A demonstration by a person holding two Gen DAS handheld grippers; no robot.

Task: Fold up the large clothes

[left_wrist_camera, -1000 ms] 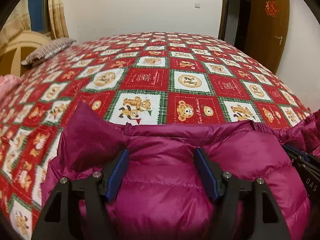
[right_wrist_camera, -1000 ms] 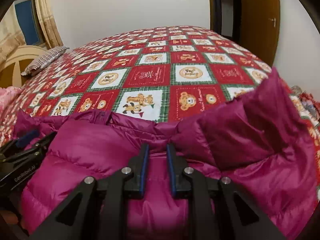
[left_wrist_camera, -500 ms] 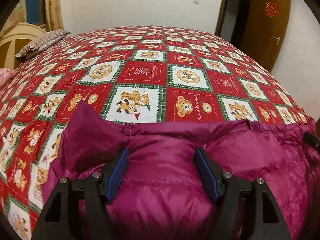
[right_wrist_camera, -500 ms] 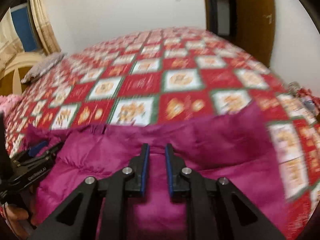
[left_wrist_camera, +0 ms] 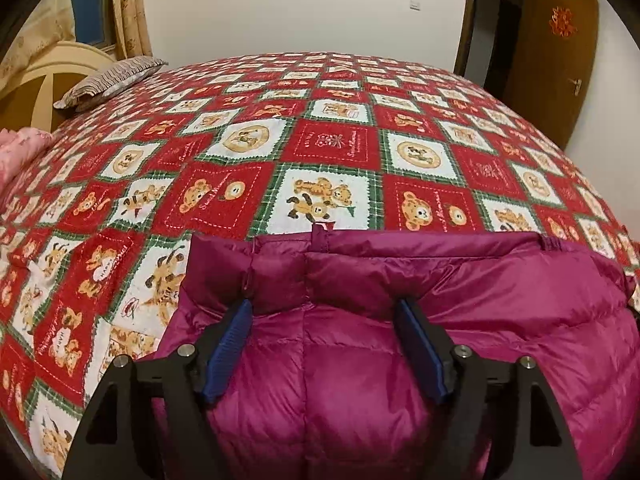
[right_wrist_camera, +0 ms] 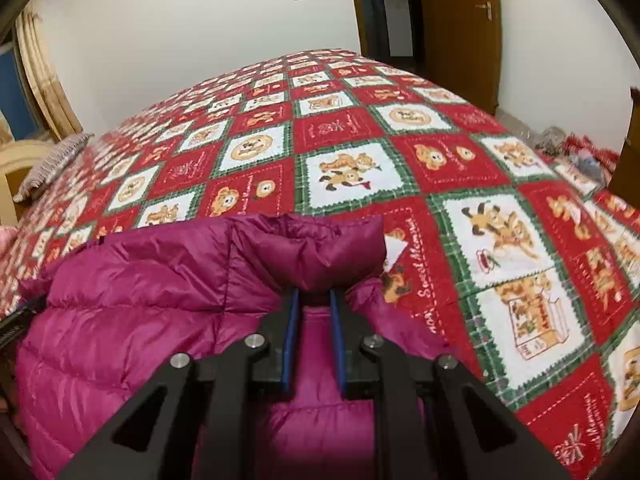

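A magenta quilted down jacket (left_wrist_camera: 460,320) lies on the near part of the bed, its folded edge running across the left wrist view. It also shows in the right wrist view (right_wrist_camera: 140,300). My left gripper (left_wrist_camera: 324,312) is open, its blue-padded fingers (left_wrist_camera: 228,348) wide apart and resting over the jacket's left end. My right gripper (right_wrist_camera: 314,300) is shut on a bunched fold of the jacket's right end, the fabric puffing up above the pads.
The bed cover (left_wrist_camera: 328,144) is a red, white and green patchwork with bears. A striped pillow (left_wrist_camera: 108,80) and a cream headboard (left_wrist_camera: 48,68) are at far left, a pink cloth (left_wrist_camera: 20,152) at left. A brown door (right_wrist_camera: 460,28) stands behind.
The jacket's right end has been carried leftward and laid over, so the jacket is narrower and more bed cover shows on the right. The left gripper stayed open over the jacket.
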